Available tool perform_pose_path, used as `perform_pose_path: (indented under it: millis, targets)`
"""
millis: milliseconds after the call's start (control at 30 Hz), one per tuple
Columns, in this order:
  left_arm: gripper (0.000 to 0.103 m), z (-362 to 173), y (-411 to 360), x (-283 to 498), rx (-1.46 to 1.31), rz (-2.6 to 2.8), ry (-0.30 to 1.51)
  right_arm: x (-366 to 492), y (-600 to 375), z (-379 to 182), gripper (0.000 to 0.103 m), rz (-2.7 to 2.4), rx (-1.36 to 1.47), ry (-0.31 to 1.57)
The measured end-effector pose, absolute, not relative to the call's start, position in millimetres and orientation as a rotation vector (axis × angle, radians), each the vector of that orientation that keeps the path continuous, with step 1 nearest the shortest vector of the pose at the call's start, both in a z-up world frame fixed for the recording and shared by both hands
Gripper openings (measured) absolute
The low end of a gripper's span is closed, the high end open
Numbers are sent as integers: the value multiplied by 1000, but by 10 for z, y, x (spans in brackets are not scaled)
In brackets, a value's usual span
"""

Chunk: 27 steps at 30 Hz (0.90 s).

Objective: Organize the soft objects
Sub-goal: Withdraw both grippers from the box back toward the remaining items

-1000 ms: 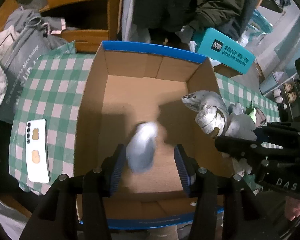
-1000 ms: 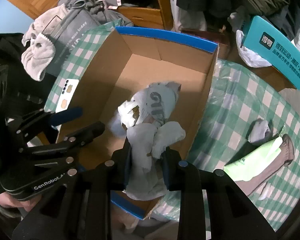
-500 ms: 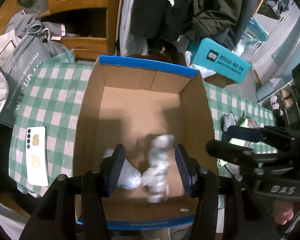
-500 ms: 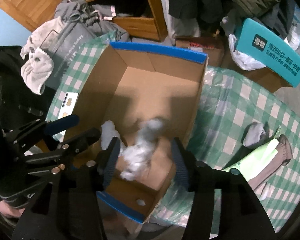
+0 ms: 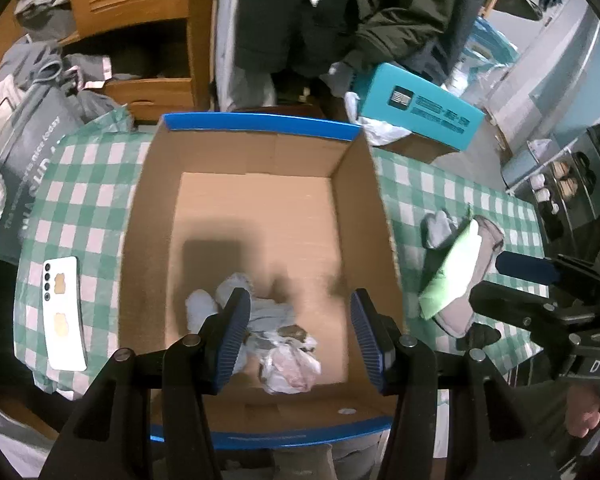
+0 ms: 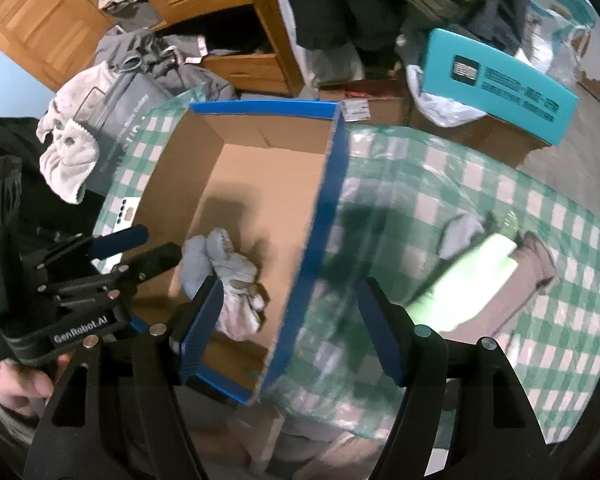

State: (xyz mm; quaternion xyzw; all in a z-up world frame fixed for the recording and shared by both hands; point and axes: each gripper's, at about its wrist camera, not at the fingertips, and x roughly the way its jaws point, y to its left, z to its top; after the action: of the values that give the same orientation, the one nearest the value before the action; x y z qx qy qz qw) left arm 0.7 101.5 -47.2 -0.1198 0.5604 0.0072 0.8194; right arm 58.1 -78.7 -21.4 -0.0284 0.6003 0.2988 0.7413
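1 cardboard box (image 5: 256, 152), 1 phone (image 5: 64, 312), 2 grippers: left (image 5: 296, 332), right (image 6: 288, 328).

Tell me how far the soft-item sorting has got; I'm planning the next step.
Done: a pale bundle lies in the cardboard box. In hand: nothing; the left gripper is open, the right gripper is opening, empty. Left: the grey sock and green-and-brown sock on the checked cloth.

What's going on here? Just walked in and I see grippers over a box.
A person is sorting soft items into the cardboard box with a gripper in each hand. A white bundle of cloth pieces lies on the box floor. The left gripper hangs open above it, empty. The right gripper, jaws opening with nothing between them, is over the box's edge, and a green-and-tan piece and a grey one wait on the checked tablecloth.
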Motion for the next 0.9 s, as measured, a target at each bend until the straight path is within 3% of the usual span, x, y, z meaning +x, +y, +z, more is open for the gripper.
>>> perform_pose_path:
  millis: [900]
  targets:
    - [56, -705, -328, 374, -74, -115, 1299, 722, -2575, -418, 72, 357, 65, 1257]
